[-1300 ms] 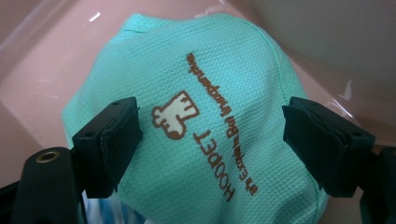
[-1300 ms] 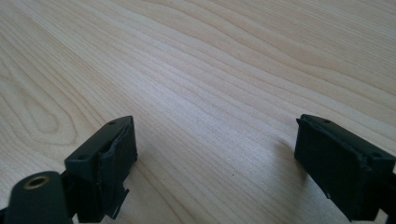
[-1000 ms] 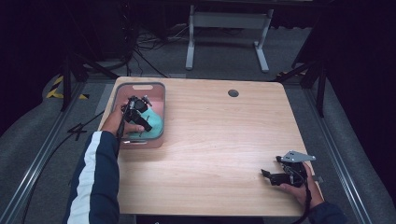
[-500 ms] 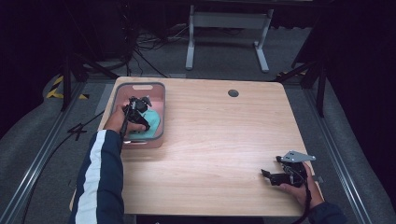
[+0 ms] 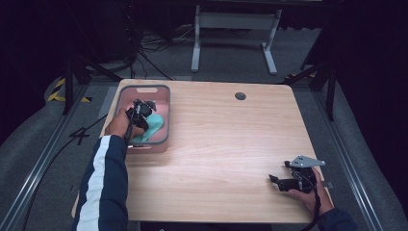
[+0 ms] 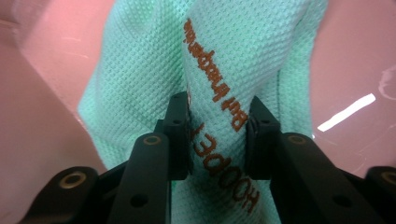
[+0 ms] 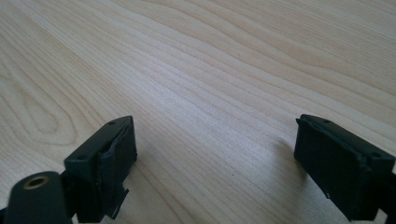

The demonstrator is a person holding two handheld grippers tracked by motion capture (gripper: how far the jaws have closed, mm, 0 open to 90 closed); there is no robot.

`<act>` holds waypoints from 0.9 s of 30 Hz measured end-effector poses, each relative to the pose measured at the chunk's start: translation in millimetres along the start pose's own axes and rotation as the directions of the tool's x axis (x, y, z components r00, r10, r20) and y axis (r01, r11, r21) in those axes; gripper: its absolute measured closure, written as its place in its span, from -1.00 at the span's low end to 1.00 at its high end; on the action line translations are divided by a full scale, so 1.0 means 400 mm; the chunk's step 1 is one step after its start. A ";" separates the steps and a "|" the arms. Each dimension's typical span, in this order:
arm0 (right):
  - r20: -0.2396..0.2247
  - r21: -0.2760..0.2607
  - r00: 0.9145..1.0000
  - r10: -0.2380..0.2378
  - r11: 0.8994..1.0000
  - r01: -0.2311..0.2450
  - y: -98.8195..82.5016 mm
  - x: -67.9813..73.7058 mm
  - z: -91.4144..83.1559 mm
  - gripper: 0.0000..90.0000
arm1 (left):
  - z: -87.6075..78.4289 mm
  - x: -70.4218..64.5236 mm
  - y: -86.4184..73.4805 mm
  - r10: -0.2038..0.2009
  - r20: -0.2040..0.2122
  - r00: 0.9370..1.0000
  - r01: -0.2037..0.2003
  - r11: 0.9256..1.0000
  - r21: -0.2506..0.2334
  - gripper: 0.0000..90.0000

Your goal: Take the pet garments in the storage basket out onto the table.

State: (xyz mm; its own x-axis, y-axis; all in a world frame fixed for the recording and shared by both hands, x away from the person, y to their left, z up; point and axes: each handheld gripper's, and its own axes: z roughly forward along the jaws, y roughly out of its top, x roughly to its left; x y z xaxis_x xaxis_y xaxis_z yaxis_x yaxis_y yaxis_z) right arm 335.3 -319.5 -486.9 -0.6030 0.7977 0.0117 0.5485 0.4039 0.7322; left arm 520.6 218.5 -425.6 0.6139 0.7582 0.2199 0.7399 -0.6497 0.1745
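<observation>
Where the wooden table (image 5: 216, 144) reaches its 10 o'clock corner, a pink tray (image 5: 166, 120) with a grey rim sits flush to the left edge. Inside it lies a mint-green cloth (image 5: 153, 126), bunched toward the tray's 5 o'clock side. The left gripper (image 5: 143, 109) is down in the tray, hand and dark sleeve with a white stripe coming in from 7 o'clock. In the left gripper view its jaws are pinched tight on a raised fold of the cloth (image 6: 219, 112); waffle weave, brown printed lettering running along the fold, pink tray floor (image 6: 42, 140) on either side. The right gripper (image 5: 281, 179) rests on bare wood near the table's 4 o'clock corner, grey plate on top, well apart from the tray. In the right gripper view (image 7: 215, 154) its jaws stand wide apart with nothing between them, just wood grain (image 7: 210, 70). A dark round hole (image 5: 240, 96) marks the tabletop near 12 o'clock.
</observation>
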 end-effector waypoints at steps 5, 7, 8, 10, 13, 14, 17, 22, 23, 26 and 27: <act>0.000 0.000 1.000 0.000 1.000 0.000 0.000 0.000 0.000 -0.70 | -0.034 0.010 -0.015 -0.021 0.018 1.000 0.022 0.997 -0.073 0.56; 0.000 0.000 1.000 0.000 1.000 0.000 0.000 0.000 0.000 -0.70 | -0.047 0.012 -0.022 -0.023 0.022 0.999 0.026 0.995 -0.097 0.57; 0.000 0.000 1.000 0.000 1.000 0.000 0.000 0.000 0.000 -0.70 | -0.055 0.012 -0.025 -0.024 0.018 1.000 0.026 0.994 -0.105 0.57; 0.000 0.000 1.000 0.000 1.000 0.000 0.000 0.000 0.000 -0.70 | -0.069 0.011 -0.033 -0.020 0.025 0.999 0.024 0.991 -0.135 0.57; 0.000 0.000 1.000 0.000 1.000 0.000 0.000 0.000 0.000 -0.70 | -0.087 0.011 -0.041 -0.028 0.035 0.999 0.034 0.986 -0.163 0.57; 0.000 0.000 1.000 0.000 1.000 0.000 0.000 0.000 0.000 -0.70 | -0.095 0.010 -0.044 -0.025 0.030 0.999 0.030 0.985 -0.169 0.57; 0.000 0.000 1.000 0.000 1.000 0.000 0.000 0.000 0.000 -0.70 | -0.113 0.008 -0.055 -0.036 0.038 0.999 0.043 0.976 -0.212 0.57; 0.000 0.000 1.000 0.000 1.000 0.000 0.000 0.000 0.000 -0.70 | -0.158 0.006 -0.081 -0.036 0.044 0.998 0.047 0.955 -0.292 0.58; 0.000 0.000 1.000 0.000 1.000 0.000 0.000 0.000 0.000 -0.70 | -0.165 0.005 -0.085 -0.035 0.041 0.999 0.046 0.952 -0.301 0.58; 0.000 0.000 1.000 0.000 1.000 0.000 0.000 0.000 0.000 -0.70 | -0.194 -0.001 -0.099 -0.027 0.034 0.999 0.037 0.938 -0.345 0.58; 0.000 0.000 1.000 0.000 1.000 0.000 0.000 0.000 0.000 -0.70 | -0.203 -0.002 -0.102 -0.022 0.035 0.999 0.033 0.937 -0.349 0.58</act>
State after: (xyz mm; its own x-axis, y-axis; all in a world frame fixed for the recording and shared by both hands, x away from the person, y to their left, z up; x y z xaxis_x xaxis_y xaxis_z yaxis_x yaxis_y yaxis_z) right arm 335.3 -319.5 -486.9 -0.6030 0.7977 0.0117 0.5486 0.4040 0.7320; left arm 467.6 239.8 -355.1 0.6063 0.7740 0.1826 0.6175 -0.6029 0.5052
